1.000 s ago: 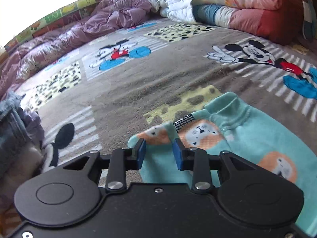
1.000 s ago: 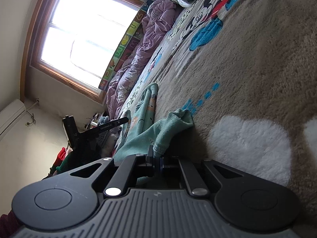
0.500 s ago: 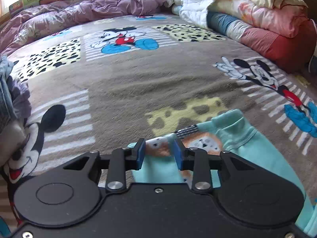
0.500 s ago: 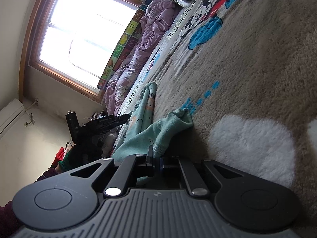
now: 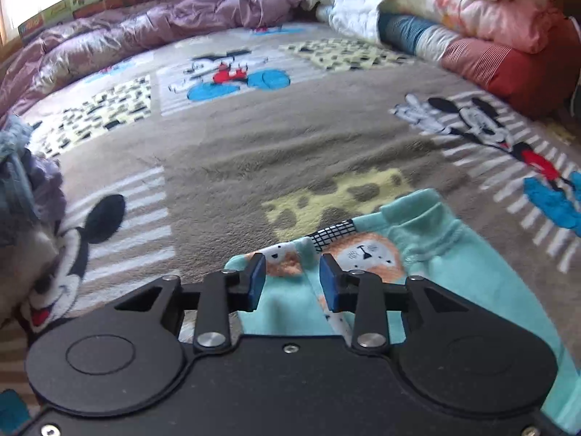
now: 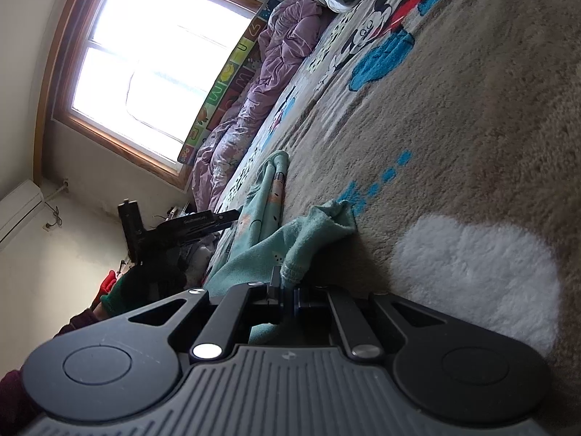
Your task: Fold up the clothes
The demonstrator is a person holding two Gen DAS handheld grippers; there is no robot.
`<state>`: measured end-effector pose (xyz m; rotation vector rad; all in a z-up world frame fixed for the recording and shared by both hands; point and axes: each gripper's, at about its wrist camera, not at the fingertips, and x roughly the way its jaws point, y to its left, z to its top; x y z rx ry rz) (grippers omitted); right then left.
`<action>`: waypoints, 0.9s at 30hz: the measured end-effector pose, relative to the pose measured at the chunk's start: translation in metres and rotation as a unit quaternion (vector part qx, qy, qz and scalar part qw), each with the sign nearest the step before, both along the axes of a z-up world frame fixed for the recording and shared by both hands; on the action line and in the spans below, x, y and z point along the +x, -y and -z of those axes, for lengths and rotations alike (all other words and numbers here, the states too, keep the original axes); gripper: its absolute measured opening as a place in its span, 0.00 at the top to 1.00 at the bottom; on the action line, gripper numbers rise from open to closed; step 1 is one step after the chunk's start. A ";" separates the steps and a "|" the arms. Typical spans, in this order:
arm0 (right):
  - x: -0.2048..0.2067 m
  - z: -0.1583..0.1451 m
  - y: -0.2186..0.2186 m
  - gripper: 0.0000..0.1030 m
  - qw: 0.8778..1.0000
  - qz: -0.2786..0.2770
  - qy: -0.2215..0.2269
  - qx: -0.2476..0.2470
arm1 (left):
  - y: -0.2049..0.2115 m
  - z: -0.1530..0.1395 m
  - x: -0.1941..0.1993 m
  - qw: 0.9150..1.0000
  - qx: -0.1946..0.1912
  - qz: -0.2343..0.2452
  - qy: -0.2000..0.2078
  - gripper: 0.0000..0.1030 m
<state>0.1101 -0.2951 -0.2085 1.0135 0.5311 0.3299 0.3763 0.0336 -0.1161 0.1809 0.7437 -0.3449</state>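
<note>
The left gripper [image 5: 292,278] is hovering with its blue pads [image 5: 257,279] spread apart, straddling the near edge of the teal lion-print garment [image 5: 446,254] without pinching it. The right gripper [image 6: 287,292] is clenching a bunched hem of that garment [image 6: 308,243]. The garment is lying flat on the Mickey Mouse blanket [image 5: 290,152], with the purple quilt [image 5: 145,32] and stacked bedding [image 5: 472,18] sitting well beyond it.
</note>
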 end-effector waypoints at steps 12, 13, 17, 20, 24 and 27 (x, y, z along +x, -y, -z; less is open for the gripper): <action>0.004 -0.004 0.002 0.93 1.000 0.017 0.009 0.002 | -0.012 0.017 -0.127 1.000 -0.015 -0.006 -0.013 0.89; 0.004 -0.003 0.001 0.93 1.000 0.017 0.008 0.000 | -0.008 0.027 -0.127 1.000 -0.003 -0.008 -0.015 0.89; 0.006 -0.002 -0.003 0.93 1.000 0.016 0.005 -0.011 | -0.008 0.022 -0.131 1.000 -0.014 -0.024 -0.004 0.89; 0.007 -0.001 -0.002 0.93 1.000 0.017 0.007 -0.009 | -0.007 0.001 -0.156 0.999 -0.021 -0.018 0.019 0.89; 0.006 -0.002 0.000 0.93 1.000 0.017 0.012 -0.004 | -0.002 -0.010 -0.199 0.999 -0.015 -0.020 0.035 0.89; 0.004 -0.001 0.002 0.93 1.000 0.015 0.015 -0.001 | -0.001 0.012 -0.209 0.999 -0.011 -0.035 0.004 0.89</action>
